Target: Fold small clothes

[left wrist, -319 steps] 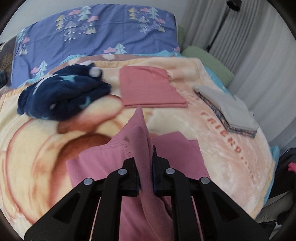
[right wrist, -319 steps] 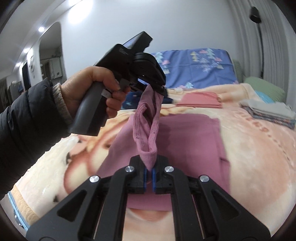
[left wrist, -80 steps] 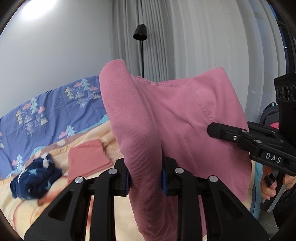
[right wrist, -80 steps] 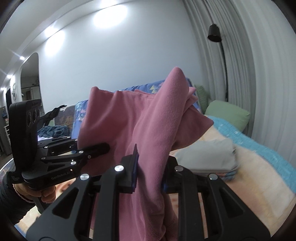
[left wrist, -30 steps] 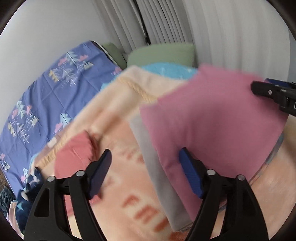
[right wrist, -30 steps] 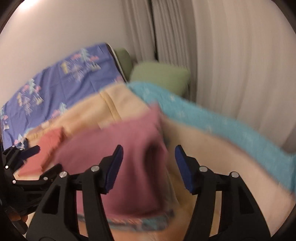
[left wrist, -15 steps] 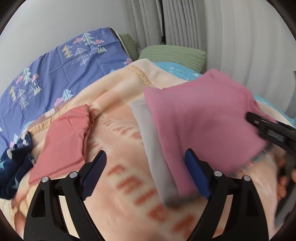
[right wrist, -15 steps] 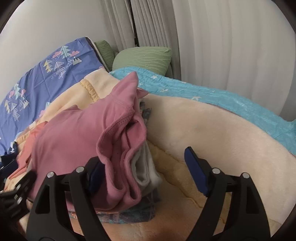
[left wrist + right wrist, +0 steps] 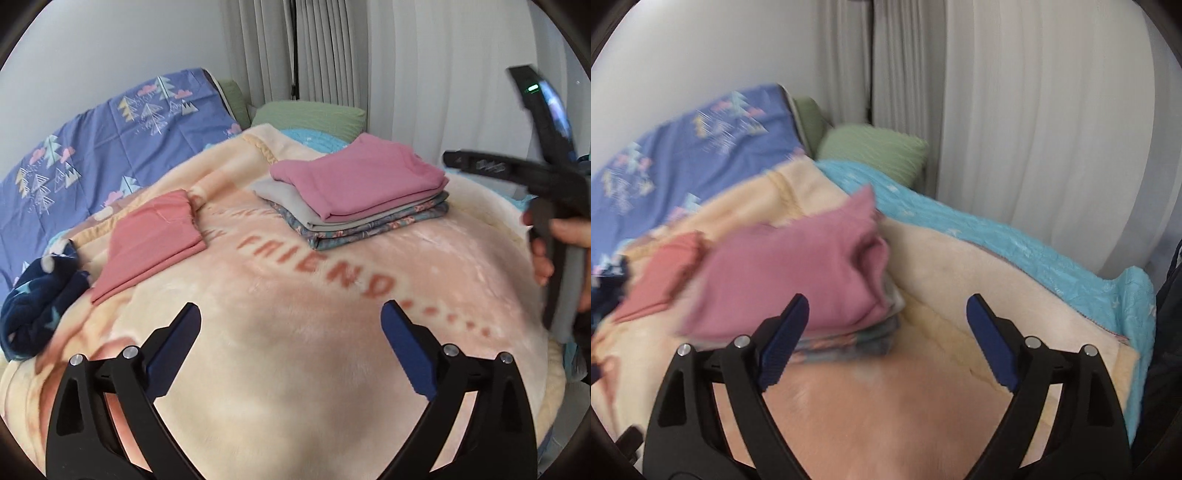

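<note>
my left tool [image 9: 290, 345]: jaws opening, nothing between | my right tool [image 9: 886, 330]: jaws opening, nothing between | pink top [image 9: 356, 177]: folded, on stack, bed

Each camera rode on a handheld gripper and looked forward and down along its own fingers over the bed [image 9: 295, 332]. The left wrist view faced the curtain and wall from farther back, taking in the whole blanket. The right wrist view sat nearer the stack [image 9: 812, 280], blurred. Both shared the stack [image 9: 354, 192], the green pillow [image 9: 314, 114] and the blue quilt [image 9: 683, 158].
</note>
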A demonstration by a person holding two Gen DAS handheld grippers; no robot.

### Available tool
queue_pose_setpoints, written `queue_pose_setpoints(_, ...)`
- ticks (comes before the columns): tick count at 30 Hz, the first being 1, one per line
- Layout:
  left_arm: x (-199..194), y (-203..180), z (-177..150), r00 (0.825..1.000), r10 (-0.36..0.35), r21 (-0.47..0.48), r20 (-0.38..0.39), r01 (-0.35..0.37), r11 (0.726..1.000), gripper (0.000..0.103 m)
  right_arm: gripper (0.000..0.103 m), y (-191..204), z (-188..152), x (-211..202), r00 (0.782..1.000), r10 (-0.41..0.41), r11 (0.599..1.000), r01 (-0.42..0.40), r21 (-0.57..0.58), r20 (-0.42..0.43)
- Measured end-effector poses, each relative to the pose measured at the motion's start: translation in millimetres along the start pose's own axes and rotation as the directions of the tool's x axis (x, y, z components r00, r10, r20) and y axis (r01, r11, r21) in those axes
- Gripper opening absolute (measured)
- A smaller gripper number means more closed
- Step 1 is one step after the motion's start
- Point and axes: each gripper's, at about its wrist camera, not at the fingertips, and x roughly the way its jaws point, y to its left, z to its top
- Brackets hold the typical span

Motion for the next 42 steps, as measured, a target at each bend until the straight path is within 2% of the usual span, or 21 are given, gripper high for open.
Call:
queue_pose_setpoints(3, -27, -2, -2, 0.998, 0.023, -0.018, 0.057, -0.022, 1.000, 0.098, 0.089, 1, -2, -54, 0.995, 0.073, 0.997, -0.072, -0.020, 0.061)
queue_pose_setpoints(8, -70, -6, 0, 0.988, 0.015, -0.051, 0.153, -0.007, 0.999, 0.102, 0.090, -1, -15, -131, 0.977, 0.132, 0.990, -0.124, -0.060, 0.166)
queue_pose_setpoints(13, -111, -11, 0, 0.975, 0.024, -0.061, 0.220, -0.010, 0.998, 0.102, 0.094, -7, -39, -193, 0.957, 0.150, 0.989, -0.139, -0.059, 0.248)
queue_pose_setpoints(20, -155, -13, -12, 0.954, 0.097, -0.095, 0.284, -0.073, 0.993, 0.102, 0.099, -4, -65, -253, 0.935, 0.132, 0.990, -0.110, -0.087, 0.328)
queue_pose_setpoints(23, -172, -16, -22, 0.939, 0.130, -0.103, 0.318, -0.103, 0.989, 0.102, 0.099, -1, -73, -266, 0.935, 0.142, 0.988, -0.115, -0.102, 0.325)
queue_pose_setpoints(27, -184, -22, -32, 0.936, 0.172, -0.089, 0.308, -0.151, 0.984, 0.102, 0.099, -2, -83, -278, 0.939, 0.149, 0.988, -0.126, -0.092, 0.310)
queue_pose_setpoints(35, -192, -28, -48, 0.952, 0.144, -0.072, 0.270, -0.129, 0.989, 0.102, 0.099, -6, -95, -271, 0.963, 0.117, 0.993, -0.104, -0.064, 0.244)
queue_pose_setpoints(42, -187, -38, -53, 0.960, 0.125, -0.057, 0.249, -0.115, 0.992, 0.102, 0.099, -9, -104, -262, 0.973, 0.109, 0.993, -0.100, -0.055, 0.204)
